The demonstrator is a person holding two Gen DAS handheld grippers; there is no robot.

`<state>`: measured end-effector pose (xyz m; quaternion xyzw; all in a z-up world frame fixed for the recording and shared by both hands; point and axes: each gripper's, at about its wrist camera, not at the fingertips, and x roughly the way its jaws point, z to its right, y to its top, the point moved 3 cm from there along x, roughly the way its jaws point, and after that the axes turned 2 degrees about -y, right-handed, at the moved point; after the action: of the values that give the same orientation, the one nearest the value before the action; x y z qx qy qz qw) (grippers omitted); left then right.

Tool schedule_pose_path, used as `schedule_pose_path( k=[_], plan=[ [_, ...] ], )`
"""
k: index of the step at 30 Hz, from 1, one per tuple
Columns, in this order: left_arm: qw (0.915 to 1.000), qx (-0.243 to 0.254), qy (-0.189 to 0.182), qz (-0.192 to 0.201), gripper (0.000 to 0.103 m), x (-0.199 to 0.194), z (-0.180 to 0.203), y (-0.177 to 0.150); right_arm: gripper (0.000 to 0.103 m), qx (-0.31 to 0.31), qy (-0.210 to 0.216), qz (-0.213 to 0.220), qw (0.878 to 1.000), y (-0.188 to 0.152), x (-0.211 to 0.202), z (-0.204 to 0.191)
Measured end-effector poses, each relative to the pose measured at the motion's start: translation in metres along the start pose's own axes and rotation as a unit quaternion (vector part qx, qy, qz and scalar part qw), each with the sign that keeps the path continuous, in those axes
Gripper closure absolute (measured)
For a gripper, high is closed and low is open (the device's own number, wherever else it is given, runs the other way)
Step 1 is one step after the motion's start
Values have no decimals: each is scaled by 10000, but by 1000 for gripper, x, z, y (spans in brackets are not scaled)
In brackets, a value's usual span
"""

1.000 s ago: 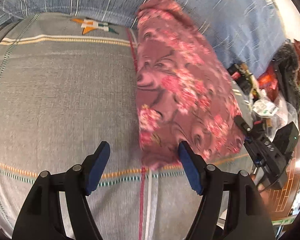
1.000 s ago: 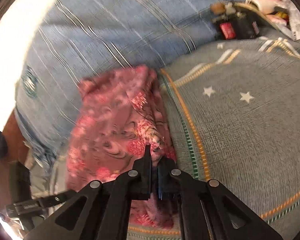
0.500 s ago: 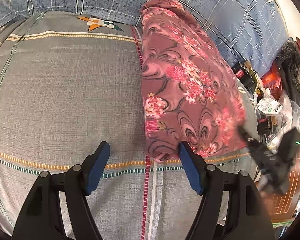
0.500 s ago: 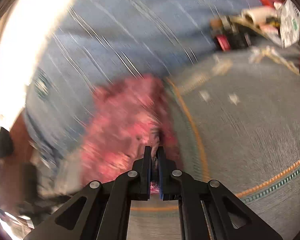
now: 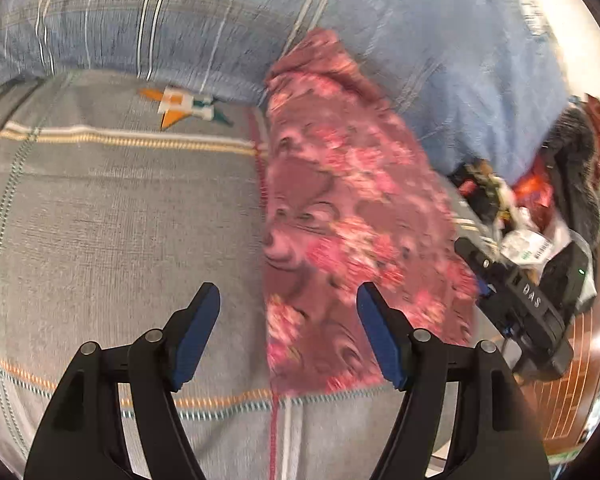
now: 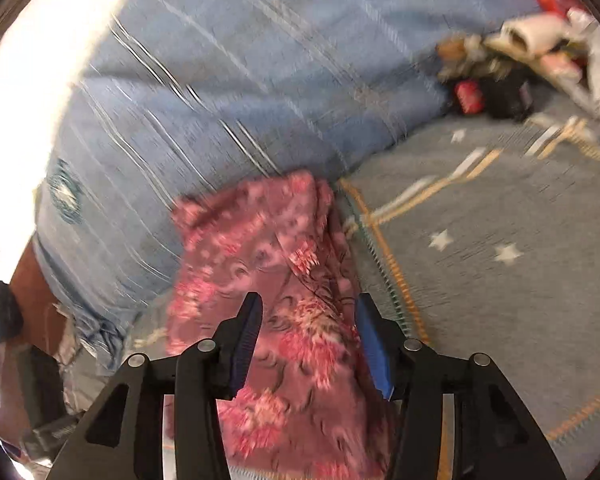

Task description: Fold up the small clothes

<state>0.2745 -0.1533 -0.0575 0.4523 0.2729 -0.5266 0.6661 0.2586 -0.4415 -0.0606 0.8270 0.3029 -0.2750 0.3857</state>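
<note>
Left wrist view: left gripper (image 5: 288, 336) open wide, nothing between pads, hovering over grey bedspread (image 5: 112, 220). Floral garment (image 5: 352, 232) lies as long folded strip on bedspread, far end against blue checked quilt (image 5: 440, 40). Risk: near edge sits under right-hand pad; closing here could snag one layer and drag fold open.

Right wrist view: right gripper (image 6: 308, 344) opening, pads apart, garment below and between them, no grip evident. Risk: released fabric may spring loose; clutter (image 6: 500, 76) beside quilt could catch a wide swing.
</note>
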Motion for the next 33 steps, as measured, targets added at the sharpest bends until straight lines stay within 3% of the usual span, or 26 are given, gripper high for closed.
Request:
schedule_pose_path(
  k=[1,4,5,7,8,9,11,13,14,15,19,20,21,23,24,26,27,29,30,33],
  plan=[
    [9999,-62,-24,-100,33,8,-4,0,95,-269,47,-8,9996,0,5,-8],
    [9996,-106,-80,-254,32,26,-16,-9,95,-615,340,679,9952,1,-13,-17],
    [9998,7,-128,-123,32,23,-15,-10,95,-575,183,645,9961,0,-8,-11],
    [9994,165,-244,-180,32,18,-11,-9,94,-587,-374,-38,9976,-5,21,7],
    [9988,196,-421,-174,32,13,-10,-6,94,-570,-281,-16,9980,-3,21,9],
    [9980,219,-587,-66,32,6,-9,-1,88,-516,-180,-18,9985,4,15,7],
    [9980,202,-535,257,32,-5,-10,18,83,-314,-112,227,9992,21,5,4],
    [9988,125,-351,323,32,-4,-7,42,68,-95,42,469,9988,42,2,-1],
    [9989,106,-355,275,32,1,-6,53,52,5,75,453,9989,49,7,-3],
    [9994,52,-285,174,32,11,-3,65,43,97,110,282,9995,58,21,-5],
    [9999,-12,40,-135,32,44,3,93,47,273,-218,-347,9988,70,74,-10],
    [9999,2,86,-123,32,47,5,97,77,196,-89,-481,9986,73,82,-16],
    [9999,22,124,-63,32,51,6,103,93,-17,-8,-344,9994,77,80,-22],
    [9997,-63,254,22,32,61,0,112,93,-244,225,142,9993,82,67,-27],
    [9992,-241,325,-60,31,74,-8,117,93,-215,148,263,9993,83,66,-20],
    [9974,-598,131,-371,26,95,-23,120,92,27,-467,-239,9986,76,93,7],
    [9978,-592,135,-250,26,91,-23,123,93,125,-394,-382,9984,71,99,16],
    [9986,-381,252,-272,30,80,-17,126,88,257,-211,-235,9992,75,82,17],
    [9993,-267,173,-218,30,70,-15,125,84,262,-126,-113,9995,76,70,16],
    [9988,-242,-406,111,30,35,-15,106,84,82,832,322,9960,71,26,11]
  ],
)
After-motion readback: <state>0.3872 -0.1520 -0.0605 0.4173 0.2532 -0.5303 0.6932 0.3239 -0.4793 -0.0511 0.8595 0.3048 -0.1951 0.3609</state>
